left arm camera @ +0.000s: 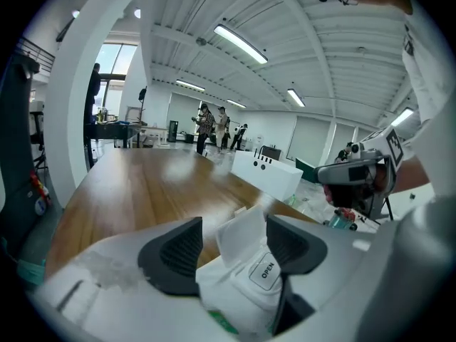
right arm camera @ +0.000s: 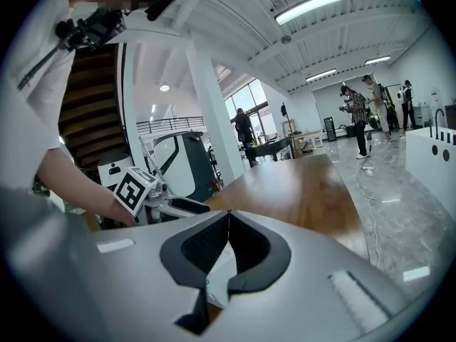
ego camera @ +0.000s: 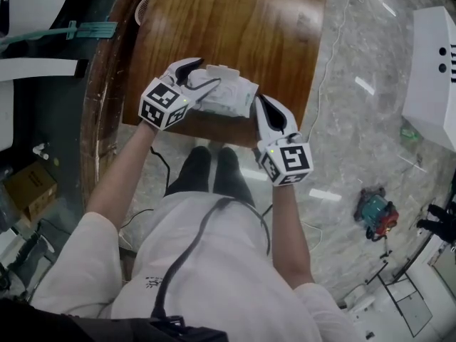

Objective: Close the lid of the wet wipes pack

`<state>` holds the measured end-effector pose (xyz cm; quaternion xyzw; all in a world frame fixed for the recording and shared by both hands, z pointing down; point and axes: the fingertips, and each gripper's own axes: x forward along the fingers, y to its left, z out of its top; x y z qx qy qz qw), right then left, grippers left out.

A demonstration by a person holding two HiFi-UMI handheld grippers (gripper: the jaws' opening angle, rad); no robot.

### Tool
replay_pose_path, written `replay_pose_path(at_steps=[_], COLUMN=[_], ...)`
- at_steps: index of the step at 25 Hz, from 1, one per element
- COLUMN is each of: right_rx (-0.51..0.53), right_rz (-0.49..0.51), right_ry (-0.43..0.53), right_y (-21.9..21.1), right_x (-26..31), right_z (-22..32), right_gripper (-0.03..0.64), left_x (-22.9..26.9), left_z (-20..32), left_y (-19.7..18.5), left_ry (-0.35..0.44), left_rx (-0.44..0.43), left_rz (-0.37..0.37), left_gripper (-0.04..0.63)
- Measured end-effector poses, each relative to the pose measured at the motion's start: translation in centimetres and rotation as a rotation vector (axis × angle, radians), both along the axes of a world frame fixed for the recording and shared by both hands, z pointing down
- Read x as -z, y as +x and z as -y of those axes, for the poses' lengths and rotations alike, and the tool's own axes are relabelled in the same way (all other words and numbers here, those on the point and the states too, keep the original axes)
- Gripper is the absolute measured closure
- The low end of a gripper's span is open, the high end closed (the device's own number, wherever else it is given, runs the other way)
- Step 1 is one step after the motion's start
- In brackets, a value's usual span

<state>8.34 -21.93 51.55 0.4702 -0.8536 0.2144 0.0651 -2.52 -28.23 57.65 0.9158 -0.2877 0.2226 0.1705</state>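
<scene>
White wet wipes pack [ego camera: 231, 95], pinched by right claw [right arm camera: 228, 216], shows its OPEN label [left arm camera: 265, 271] only inside the wide left claw [left arm camera: 234, 224].

The table [ego camera: 242, 34] is brown wood with a visible grain under a glossy varnish that mirrors the ceiling lights. The wipes pack [ego camera: 231, 95] is soft white plastic film, crinkled and faintly shiny; its lid [left arm camera: 246, 237] is stiffer, smooth white plastic, and the label [left arm camera: 265, 271] below it looks like a smooth sticker. The left gripper [left arm camera: 235, 241] and the right gripper [right arm camera: 228, 219] have smooth, matt, pale plastic shells, and their pads [left arm camera: 174, 251] are black, matt and finely ribbed, like rubber. The marker cubes [ego camera: 165, 104] are matt white with black print. The floor [ego camera: 356, 120] looks like polished grey veined stone, glossy. The shirt [ego camera: 214, 262] is matt white cloth.
</scene>
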Motion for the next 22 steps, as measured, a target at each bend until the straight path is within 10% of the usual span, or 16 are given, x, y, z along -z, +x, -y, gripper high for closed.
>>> replay_pose_path(at_steps=[22], right_rx=[-0.044], right_rz=[-0.003], right_ry=[-0.008], right_y=[0.0], right_x=[0.0], right_z=[-0.4], right_gripper=[0.607], left_x=[-0.2], left_z=[-1.2], left_y=[1.3], left_ry=[-0.050], left_rx=[-0.135], left_rz=[-0.011], left_gripper=[0.339])
